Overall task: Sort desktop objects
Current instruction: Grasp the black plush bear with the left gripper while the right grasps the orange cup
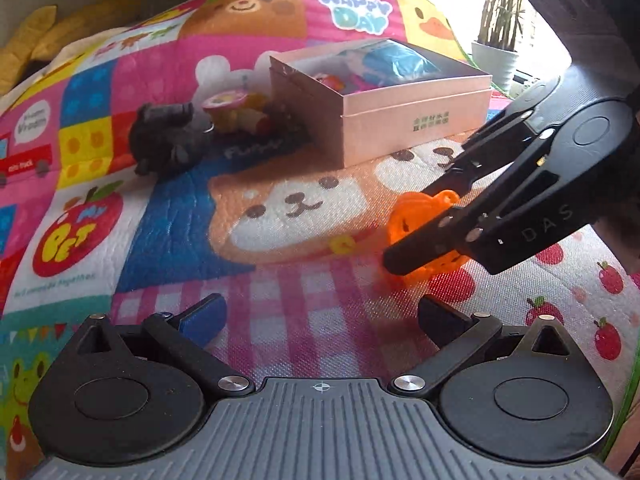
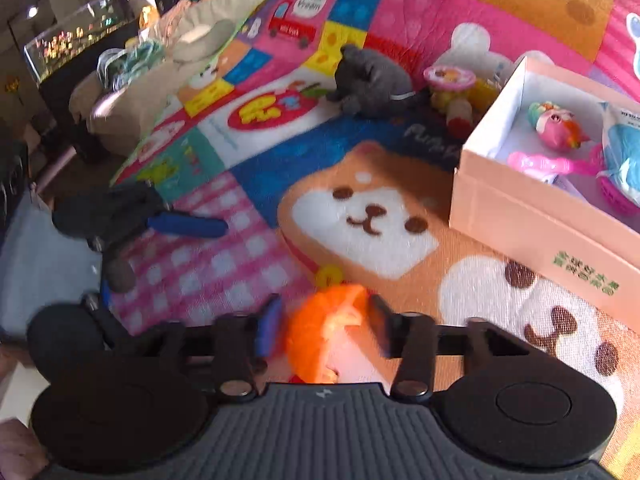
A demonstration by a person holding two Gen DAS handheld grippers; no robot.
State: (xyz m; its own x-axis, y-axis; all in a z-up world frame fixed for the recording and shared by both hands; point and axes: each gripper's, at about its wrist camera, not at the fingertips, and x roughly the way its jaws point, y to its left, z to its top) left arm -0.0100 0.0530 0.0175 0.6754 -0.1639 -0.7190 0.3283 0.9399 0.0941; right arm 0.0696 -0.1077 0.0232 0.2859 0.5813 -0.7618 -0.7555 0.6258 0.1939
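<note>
An orange openwork toy (image 1: 412, 216) (image 2: 316, 336) lies on the colourful play mat (image 1: 280, 216). My right gripper (image 1: 408, 226) (image 2: 324, 328) comes down from the right and straddles the toy, its pads against both sides. The toy still rests on the mat. My left gripper (image 1: 320, 316) hovers over the pink checked patch, open with nothing between its fingers; the right wrist view shows it at the left, with a blue fingertip (image 2: 188, 226). An open pink box (image 1: 400, 120) (image 2: 520, 220) behind holds several small toys.
A grey plush animal (image 1: 168, 140) (image 2: 372, 80) and a cluster of small colourful toys (image 1: 236, 112) (image 2: 452, 88) lie left of the box. A potted plant (image 1: 494, 60) stands beyond the mat's far right edge. Furniture and clutter sit past the mat's left edge (image 2: 120, 80).
</note>
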